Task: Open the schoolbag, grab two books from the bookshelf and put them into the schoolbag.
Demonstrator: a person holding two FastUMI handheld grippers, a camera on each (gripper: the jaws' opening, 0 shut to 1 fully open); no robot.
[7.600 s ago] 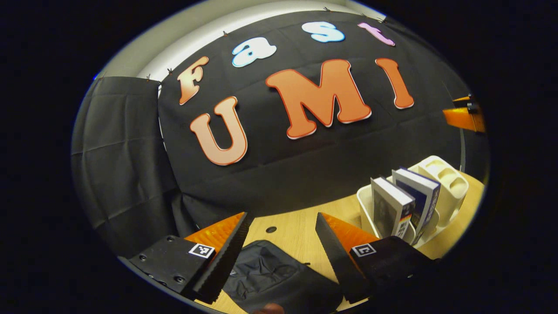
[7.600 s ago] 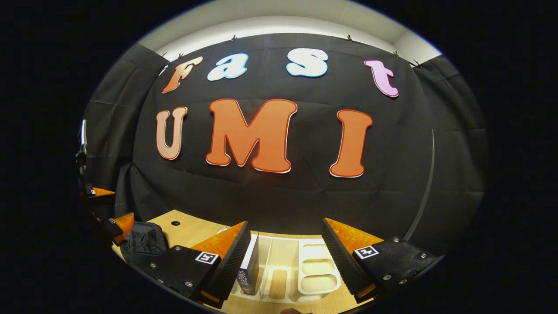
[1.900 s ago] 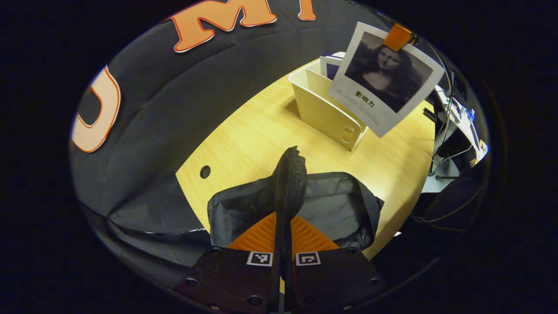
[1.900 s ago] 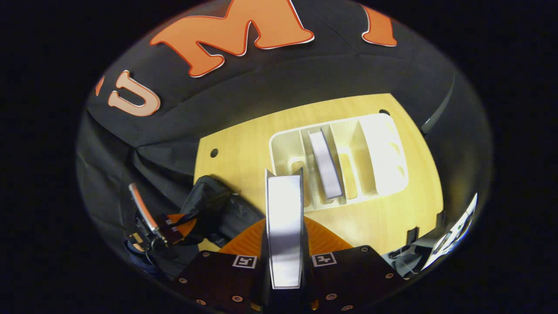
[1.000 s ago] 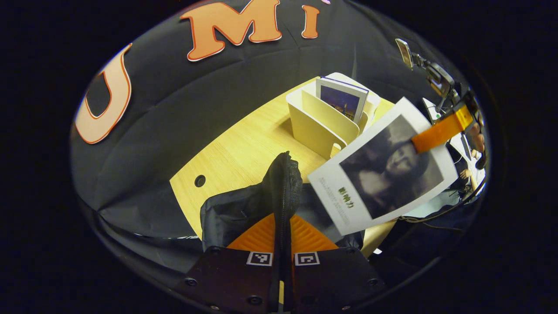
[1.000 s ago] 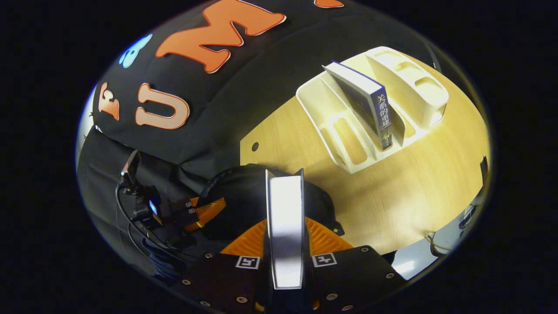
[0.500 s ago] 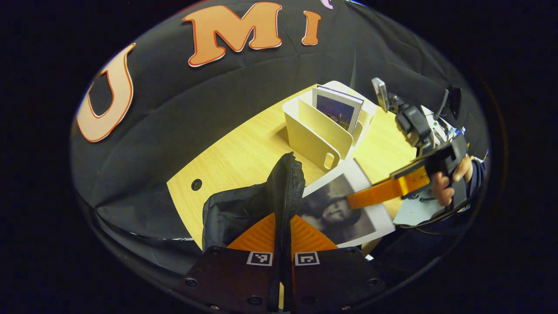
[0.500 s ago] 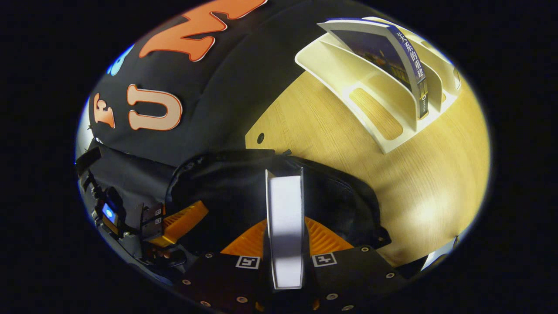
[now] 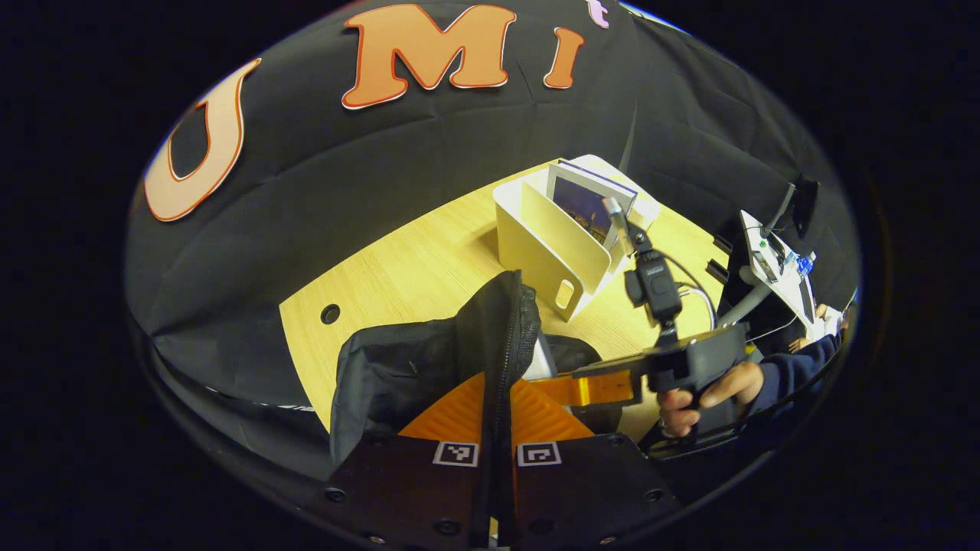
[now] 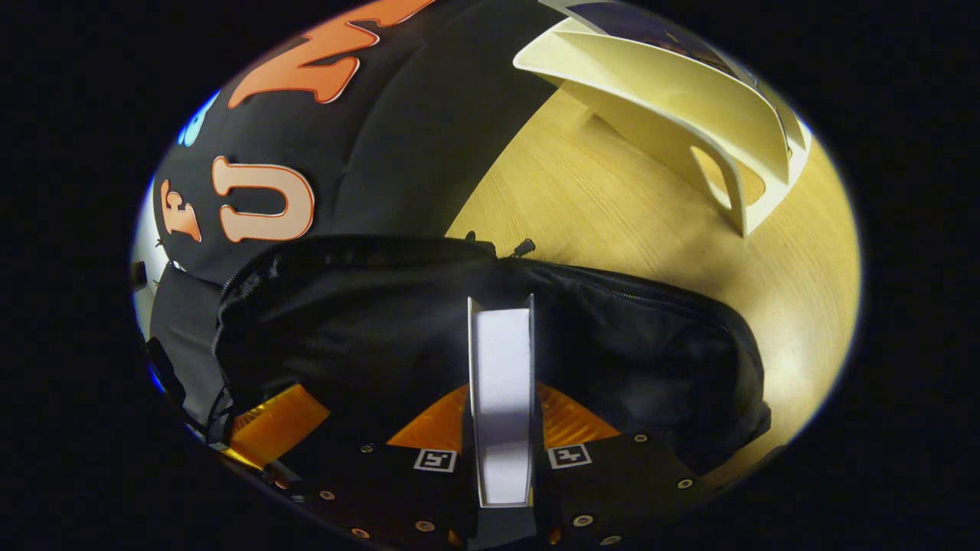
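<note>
The right gripper (image 10: 501, 428) is clamped on a book (image 10: 501, 398), its two orange fingers (image 10: 570, 417) pressing the covers from either side so the white page edge faces the camera, standing upright. The book's far end reaches into the open mouth of the black schoolbag (image 10: 651, 344), whose zippered rim curves across behind it. At lower left an orange finger of the left gripper (image 10: 276, 425) shows against the bag's edge. Beyond the bag lies the wooden counter (image 10: 612, 222), and farther off stands the cream bookshelf (image 10: 689, 99), well apart from the bag, with a dark-covered second book (image 10: 651, 23) in it.
</note>
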